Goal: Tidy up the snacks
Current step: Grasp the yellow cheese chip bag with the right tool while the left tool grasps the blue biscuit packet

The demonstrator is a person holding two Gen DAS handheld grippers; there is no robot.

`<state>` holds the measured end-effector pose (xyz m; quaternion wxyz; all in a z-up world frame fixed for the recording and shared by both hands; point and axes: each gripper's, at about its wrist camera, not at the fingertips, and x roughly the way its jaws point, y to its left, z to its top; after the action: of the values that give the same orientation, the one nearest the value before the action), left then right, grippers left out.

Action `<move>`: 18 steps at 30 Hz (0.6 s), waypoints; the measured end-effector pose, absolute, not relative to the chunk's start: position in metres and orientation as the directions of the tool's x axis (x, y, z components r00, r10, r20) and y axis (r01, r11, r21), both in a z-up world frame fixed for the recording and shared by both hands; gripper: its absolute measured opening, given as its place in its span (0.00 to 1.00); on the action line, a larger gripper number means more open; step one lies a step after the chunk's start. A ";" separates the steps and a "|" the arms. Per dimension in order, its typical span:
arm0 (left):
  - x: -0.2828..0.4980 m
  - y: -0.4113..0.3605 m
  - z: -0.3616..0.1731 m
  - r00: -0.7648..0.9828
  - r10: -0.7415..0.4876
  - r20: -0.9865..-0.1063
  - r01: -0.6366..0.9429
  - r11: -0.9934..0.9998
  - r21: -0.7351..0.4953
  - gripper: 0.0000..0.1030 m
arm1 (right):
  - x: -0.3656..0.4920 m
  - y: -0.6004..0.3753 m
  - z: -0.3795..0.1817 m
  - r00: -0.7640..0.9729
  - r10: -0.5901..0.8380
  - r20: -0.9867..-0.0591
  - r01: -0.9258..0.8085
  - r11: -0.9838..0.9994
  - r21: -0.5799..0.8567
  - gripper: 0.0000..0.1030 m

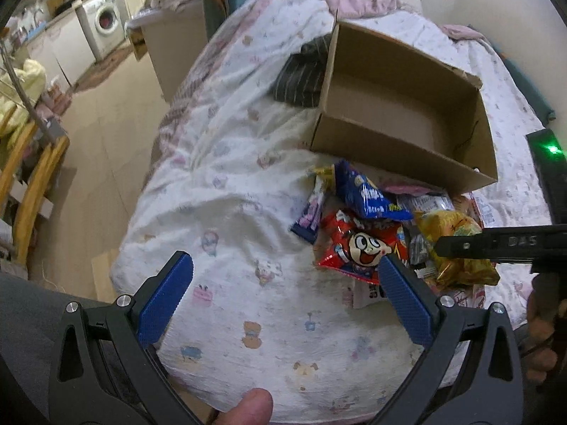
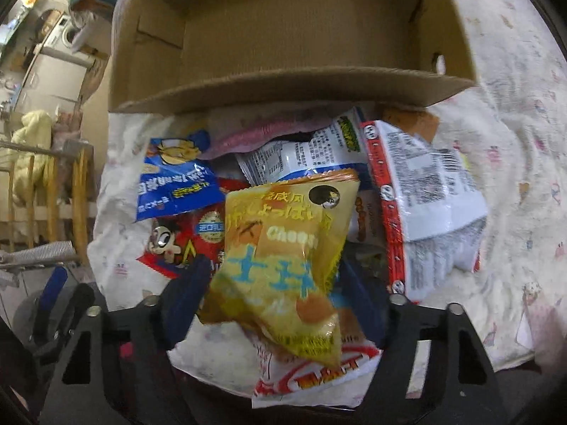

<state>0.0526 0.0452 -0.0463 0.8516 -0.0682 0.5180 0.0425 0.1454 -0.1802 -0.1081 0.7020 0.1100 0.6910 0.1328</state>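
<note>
A pile of snack packets lies on the bed in front of an empty cardboard box (image 1: 400, 113), which also shows in the right wrist view (image 2: 283, 28). My right gripper (image 2: 273, 276) is shut on a yellow cheese snack bag (image 2: 283, 248) and holds it over the pile; the bag also shows in the left wrist view (image 1: 457, 248). A blue packet (image 2: 173, 184), a red cartoon-face packet (image 1: 358, 244) and a white-and-red packet (image 2: 425, 198) lie in the pile. My left gripper (image 1: 283, 283) is open and empty over the bedsheet, left of the pile.
The bed has a white patterned sheet (image 1: 230, 194). A dark striped cloth (image 1: 301, 74) lies left of the box. The bed's left edge drops to the floor (image 1: 106, 134), with wooden furniture (image 1: 32, 184) and a washing machine (image 1: 102, 21) beyond.
</note>
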 end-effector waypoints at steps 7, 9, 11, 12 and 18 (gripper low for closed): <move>0.067 0.043 -0.050 0.402 -0.011 -0.916 -0.127 0.990 -0.068 1.00 | 0.140 -0.187 -0.097 0.064 0.372 -0.926 -0.103 0.925 0.365 0.56; 0.074 0.041 -0.048 0.394 -0.018 -0.919 -0.121 0.990 -0.071 1.00 | 0.135 -0.196 -0.093 0.078 0.415 -0.907 -0.108 0.907 0.406 0.55; 0.084 0.038 -0.046 0.386 -0.029 -0.922 -0.113 0.991 -0.078 1.00 | 0.128 -0.207 -0.088 0.093 0.469 -0.878 -0.104 0.882 0.460 0.55; 0.089 0.037 -0.045 0.381 -0.039 -0.924 -0.111 0.990 -0.087 1.00 | 0.125 -0.212 -0.085 0.105 0.501 -0.859 -0.101 0.865 0.492 0.55; 0.130 0.026 -0.048 0.318 -0.111 -0.942 -0.147 0.975 -0.165 0.90 | 0.121 -0.245 -0.071 0.243 0.592 -0.769 -0.108 0.804 0.585 0.55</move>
<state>0.1296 0.0262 -0.0480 0.8041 -0.1108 0.5840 0.0112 0.1215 -0.2450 -0.0713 0.7593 0.2120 0.5705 0.2304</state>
